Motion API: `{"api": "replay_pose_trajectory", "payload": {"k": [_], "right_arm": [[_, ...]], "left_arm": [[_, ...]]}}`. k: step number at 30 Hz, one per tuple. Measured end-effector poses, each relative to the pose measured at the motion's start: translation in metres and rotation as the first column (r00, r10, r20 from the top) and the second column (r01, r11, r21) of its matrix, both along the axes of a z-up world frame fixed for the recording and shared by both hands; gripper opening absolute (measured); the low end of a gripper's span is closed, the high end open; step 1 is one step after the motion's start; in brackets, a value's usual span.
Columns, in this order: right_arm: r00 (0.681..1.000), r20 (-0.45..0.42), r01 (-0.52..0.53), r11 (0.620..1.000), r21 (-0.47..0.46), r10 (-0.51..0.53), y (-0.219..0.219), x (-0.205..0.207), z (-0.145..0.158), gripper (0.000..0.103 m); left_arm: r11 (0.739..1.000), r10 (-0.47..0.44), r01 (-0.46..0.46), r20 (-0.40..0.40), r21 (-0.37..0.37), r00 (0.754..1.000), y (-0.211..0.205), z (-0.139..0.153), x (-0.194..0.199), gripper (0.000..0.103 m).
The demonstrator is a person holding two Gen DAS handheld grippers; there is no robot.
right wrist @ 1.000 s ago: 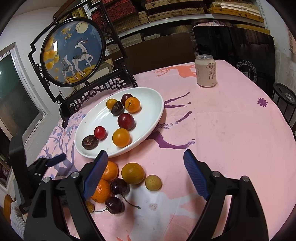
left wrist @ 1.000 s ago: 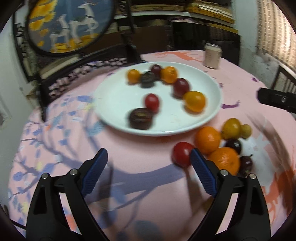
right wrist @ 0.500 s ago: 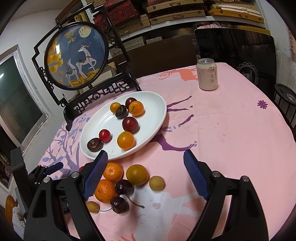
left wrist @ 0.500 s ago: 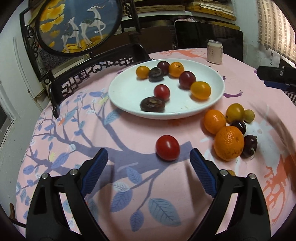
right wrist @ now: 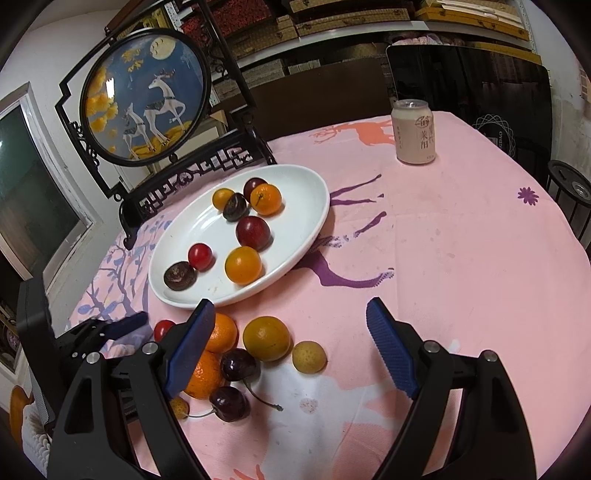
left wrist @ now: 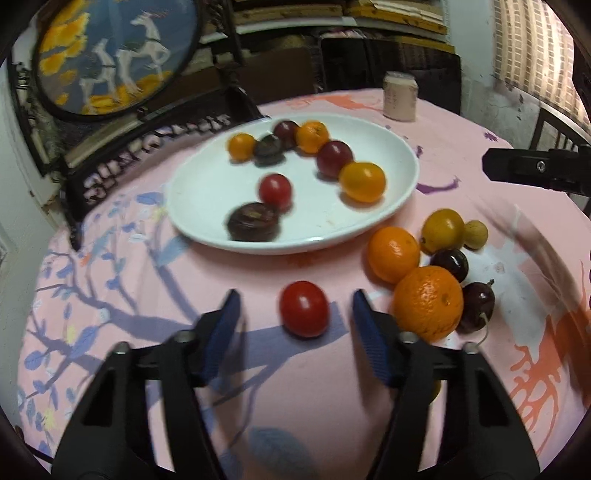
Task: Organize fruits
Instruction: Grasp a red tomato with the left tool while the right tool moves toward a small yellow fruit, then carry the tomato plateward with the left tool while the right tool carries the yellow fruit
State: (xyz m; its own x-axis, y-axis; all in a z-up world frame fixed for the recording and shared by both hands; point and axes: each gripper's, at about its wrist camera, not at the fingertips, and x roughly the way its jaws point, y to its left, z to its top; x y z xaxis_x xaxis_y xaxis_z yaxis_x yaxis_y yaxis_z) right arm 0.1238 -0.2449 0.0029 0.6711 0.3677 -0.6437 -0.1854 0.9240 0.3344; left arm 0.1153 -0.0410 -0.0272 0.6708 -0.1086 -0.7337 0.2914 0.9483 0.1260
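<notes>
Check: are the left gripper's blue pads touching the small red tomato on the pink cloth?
Apart. The left wrist view shows pink tablecloth on both sides of the small red tomato, between it and the left gripper pads, whose jaws have just been closing.

The place looks like a lived-in home used partly for storage. A round desk (right wrist: pixel 461 258) wears a pink cloth printed with deer and branches. Behind it stands a dark carved frame holding a round picture of deer (right wrist: pixel 146 98), the sort of ornament kept in a sitting room. Shelves (right wrist: pixel 369 22) along the back wall are packed with flat boxes. A drink can (right wrist: pixel 414 132) and a white plate (right wrist: pixel 314 206) of fruit sit on the cloth, and a window (right wrist: pixel 33 195) shows at the left.
</notes>
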Motion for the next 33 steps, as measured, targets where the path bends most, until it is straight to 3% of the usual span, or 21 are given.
{"api": "replay_pose_trajectory", "payload": {"k": [2, 6, 16, 23, 33], "right_arm": [[1.0, -0.013, -0.004, 1.0, -0.011, 0.004, 0.001, 0.002, -0.002, 0.084], [0.998, -0.052, -0.037, 0.999, -0.03, 0.035, 0.001, 0.004, -0.008, 0.084], [0.994, -0.082, -0.089, 0.975, -0.202, 0.074, 0.012, -0.005, -0.032, 0.048], [0.992, -0.068, -0.121, 0.954, -0.274, 0.106, 0.028, -0.007, -0.045, 0.038], [0.993, -0.059, -0.118, 0.948, -0.296, 0.105, 0.033, -0.003, -0.045, 0.025]], "left_arm": [[1.0, -0.012, 0.011, -0.039, -0.011, 0.999, 0.0, -0.005, 0.004, 0.036], [0.999, 0.007, -0.009, -0.041, -0.052, 0.999, 0.009, -0.002, 0.004, 0.033], [0.997, 0.048, -0.05, -0.027, -0.061, 0.998, 0.021, 0.003, 0.001, 0.033], [0.998, 0.048, -0.049, -0.03, -0.038, 0.998, 0.018, -0.001, 0.001, 0.033], [0.998, 0.053, -0.055, -0.047, -0.039, 0.997, 0.019, -0.005, 0.004, 0.033]]}}
